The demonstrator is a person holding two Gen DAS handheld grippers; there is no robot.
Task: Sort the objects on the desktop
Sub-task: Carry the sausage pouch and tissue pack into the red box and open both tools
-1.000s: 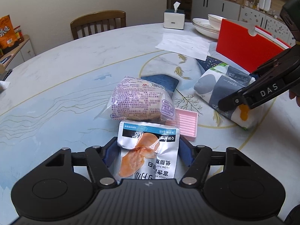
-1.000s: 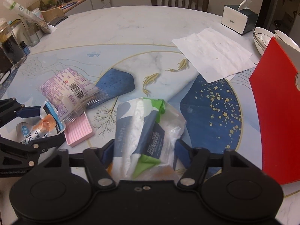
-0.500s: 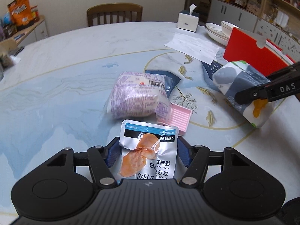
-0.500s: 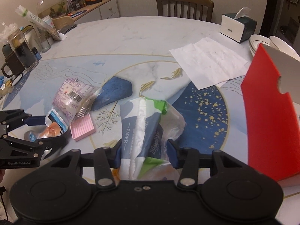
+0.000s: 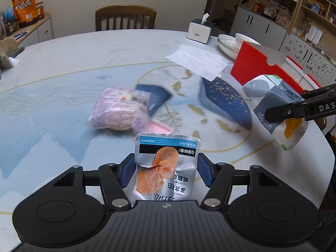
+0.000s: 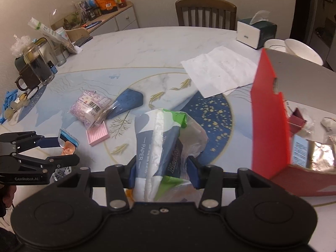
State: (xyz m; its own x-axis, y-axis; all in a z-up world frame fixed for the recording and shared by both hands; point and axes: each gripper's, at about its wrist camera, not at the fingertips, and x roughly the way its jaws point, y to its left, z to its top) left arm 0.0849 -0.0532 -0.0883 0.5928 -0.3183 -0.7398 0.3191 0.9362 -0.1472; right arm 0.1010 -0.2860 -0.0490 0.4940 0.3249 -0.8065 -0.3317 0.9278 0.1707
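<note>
We see the round marble-patterned bench (image 5: 63,67) spread beyond both pairs of jaws. Right of the right jaws stands the open red cardboard box (image 6: 271,126), with packets inside it. Our right gripper (image 6: 161,168) has its jaws pinching the soft plastic pack of paper tissues in grey, white and green (image 6: 159,138), lifted clear of the bench. Ahead of the left jaws lies the purple-printed clear bag of bread (image 5: 119,111), resting partly on the small pink ribbed tray (image 5: 159,127). Our left gripper (image 5: 167,168) has its jaws pinching the silver foil snack pouch with an orange meat picture (image 5: 166,168), held upright above the bench.
</note>
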